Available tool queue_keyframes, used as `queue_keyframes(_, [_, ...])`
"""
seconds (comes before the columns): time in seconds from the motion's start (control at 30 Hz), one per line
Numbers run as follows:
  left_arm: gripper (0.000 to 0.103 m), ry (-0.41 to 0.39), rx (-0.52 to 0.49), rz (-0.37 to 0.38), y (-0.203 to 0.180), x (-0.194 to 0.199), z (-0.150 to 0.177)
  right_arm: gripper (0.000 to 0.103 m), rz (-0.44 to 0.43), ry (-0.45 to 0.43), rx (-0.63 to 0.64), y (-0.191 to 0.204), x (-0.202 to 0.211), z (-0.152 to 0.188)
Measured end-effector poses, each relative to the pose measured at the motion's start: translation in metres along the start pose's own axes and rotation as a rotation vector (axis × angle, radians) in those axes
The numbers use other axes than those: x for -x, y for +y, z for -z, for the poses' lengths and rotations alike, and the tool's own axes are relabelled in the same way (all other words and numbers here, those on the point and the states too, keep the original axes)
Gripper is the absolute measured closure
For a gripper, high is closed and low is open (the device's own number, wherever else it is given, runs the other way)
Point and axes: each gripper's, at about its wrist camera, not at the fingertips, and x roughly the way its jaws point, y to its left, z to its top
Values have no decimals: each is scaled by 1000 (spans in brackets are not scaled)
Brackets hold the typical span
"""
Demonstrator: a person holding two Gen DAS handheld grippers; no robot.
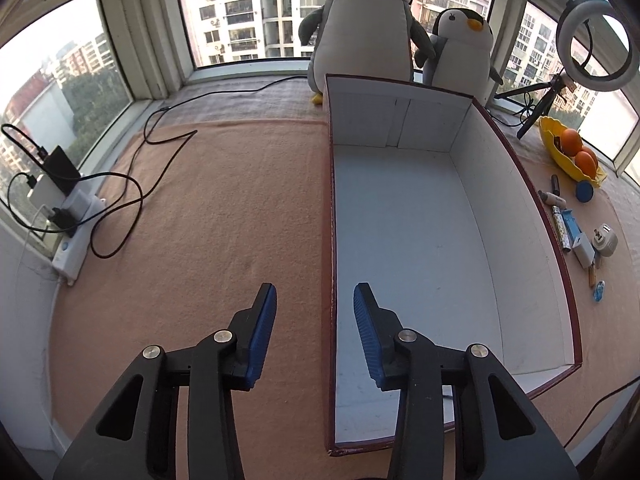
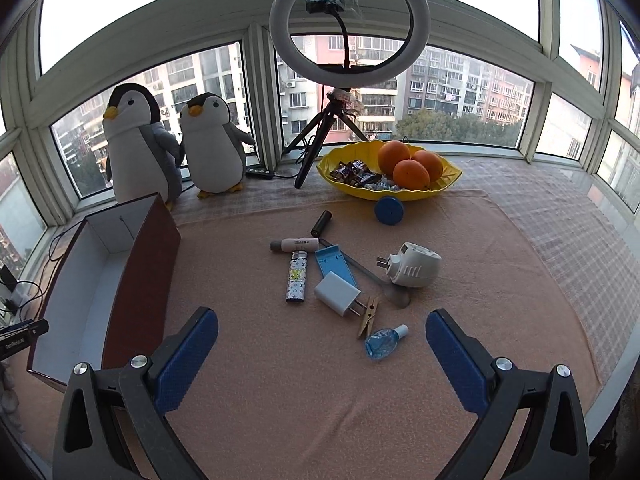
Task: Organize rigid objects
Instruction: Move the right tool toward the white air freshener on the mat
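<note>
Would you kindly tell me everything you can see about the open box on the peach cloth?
The box is rectangular and lidless, of what looks like cardboard: dark red outside with a thin red rim, plain white inside. A folded seam shows on its far end wall. It stands upright on the peach cloth and nothing is visible inside. Its near left wall runs between the left tongs' pads, apparently unclamped. Two plush penguins stand behind it.

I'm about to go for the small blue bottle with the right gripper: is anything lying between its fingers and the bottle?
Nothing visible. The right gripper stands open over bare pink cloth, and the blue bottle lies just ahead. The wooden clothespin sits beside it, not in front.
</note>
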Motion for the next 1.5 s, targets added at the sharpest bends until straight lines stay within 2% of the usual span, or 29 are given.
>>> queue_keyframes(0.17, [81,20,4,7,3,-7,0,1,37,36,-48,-25,-17,0])
queue_keyframes(0.47, [93,43,3,28,0,-13,0,1,20,118,-241,-81,-54,7])
queue_keyframes(0.87, [97,46,-2,24,-2,-17,1,1,12,194,-392,-125,-115,-6])
queue_keyframes(1.07, [98,44,-5,18,-3,-17,1,1,-29,212,-497,-143,-135,-13])
queue_keyframes(1.37, [98,57,-20,3,-5,-20,2,1,-120,243,-828,-192,-163,-7])
queue_keyframes(1.5, [98,60,-20,3,-4,-21,2,15,-161,284,-904,-200,-179,-5])
